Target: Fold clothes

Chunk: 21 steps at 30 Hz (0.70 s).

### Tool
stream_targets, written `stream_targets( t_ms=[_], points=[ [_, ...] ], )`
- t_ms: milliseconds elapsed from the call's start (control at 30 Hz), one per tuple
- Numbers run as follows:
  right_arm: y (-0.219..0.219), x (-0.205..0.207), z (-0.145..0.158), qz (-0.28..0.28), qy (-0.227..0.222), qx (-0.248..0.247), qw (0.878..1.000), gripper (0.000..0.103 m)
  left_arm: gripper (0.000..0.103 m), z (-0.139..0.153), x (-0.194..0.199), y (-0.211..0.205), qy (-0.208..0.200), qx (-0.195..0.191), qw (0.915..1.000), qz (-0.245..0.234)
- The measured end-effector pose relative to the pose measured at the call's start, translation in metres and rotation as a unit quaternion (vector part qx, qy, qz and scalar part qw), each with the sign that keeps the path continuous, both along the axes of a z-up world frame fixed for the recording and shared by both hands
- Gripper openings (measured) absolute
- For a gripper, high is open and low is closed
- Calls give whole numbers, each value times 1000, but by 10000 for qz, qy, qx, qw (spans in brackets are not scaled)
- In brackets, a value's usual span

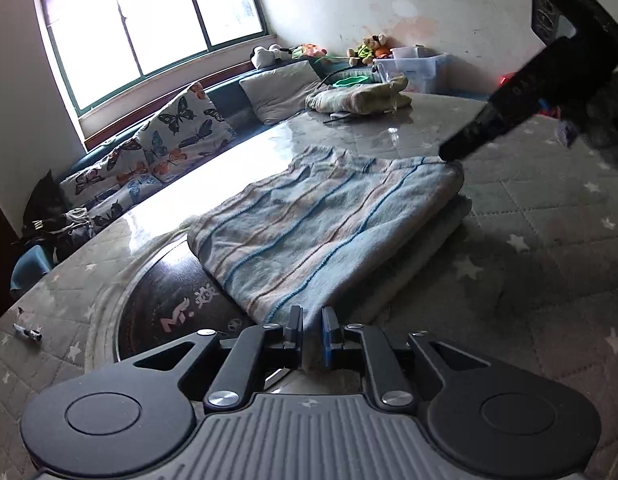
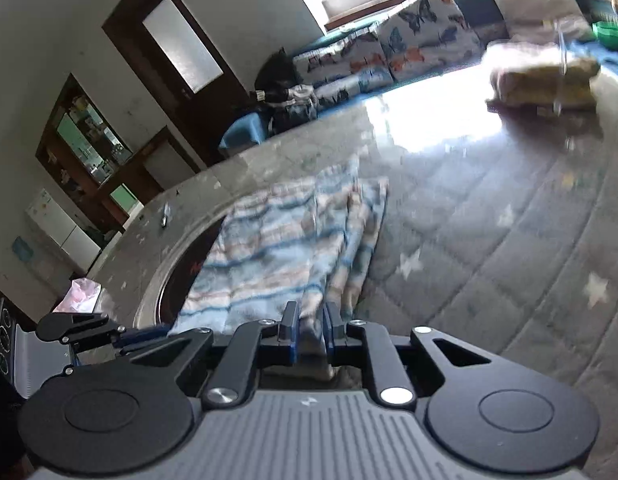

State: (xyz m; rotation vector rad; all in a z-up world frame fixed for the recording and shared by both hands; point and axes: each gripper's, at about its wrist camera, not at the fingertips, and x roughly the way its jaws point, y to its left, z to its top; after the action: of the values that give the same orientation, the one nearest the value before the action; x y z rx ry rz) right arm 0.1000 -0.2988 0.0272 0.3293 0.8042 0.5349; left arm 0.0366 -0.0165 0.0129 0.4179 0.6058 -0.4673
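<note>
A light blue striped cloth [image 1: 321,224] lies folded on the round table, partly over the dark centre disc. My left gripper [image 1: 312,334] is shut on the cloth's near corner. In the right wrist view the same cloth [image 2: 277,252] lies ahead, and my right gripper [image 2: 311,328] is shut on its near edge. The right gripper also shows in the left wrist view [image 1: 453,154], pinching the cloth's far right corner. The left gripper shows at the lower left of the right wrist view [image 2: 121,338].
The table [image 1: 529,240] has a grey star-patterned quilted cover under glass. A folded beige pile [image 1: 361,98] lies at its far side. A small marker [image 1: 28,334] lies at the left. A butterfly-cushioned bench [image 1: 177,128] and window are behind.
</note>
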Motion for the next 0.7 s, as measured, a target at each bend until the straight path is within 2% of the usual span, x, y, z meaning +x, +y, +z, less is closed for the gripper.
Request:
stream_targets(
  t_ms=[133,267,500,700],
  points=[
    [4,8,17,13,-353,-240,9991,13,13,20,3,1,-46,-378,9993,-24],
    [16,34,22,127,-468,-328,9983,13,13,30,21,-18,-77,-715,9974,-53],
    [37,84,19,339,-484,-588,9965,14,13,18,59,-75,202,-916,9944,-492],
    [54,111,1,637,-351,-833,9939,14,16,1,76,-103,465,-1034,9904,-794]
  ],
)
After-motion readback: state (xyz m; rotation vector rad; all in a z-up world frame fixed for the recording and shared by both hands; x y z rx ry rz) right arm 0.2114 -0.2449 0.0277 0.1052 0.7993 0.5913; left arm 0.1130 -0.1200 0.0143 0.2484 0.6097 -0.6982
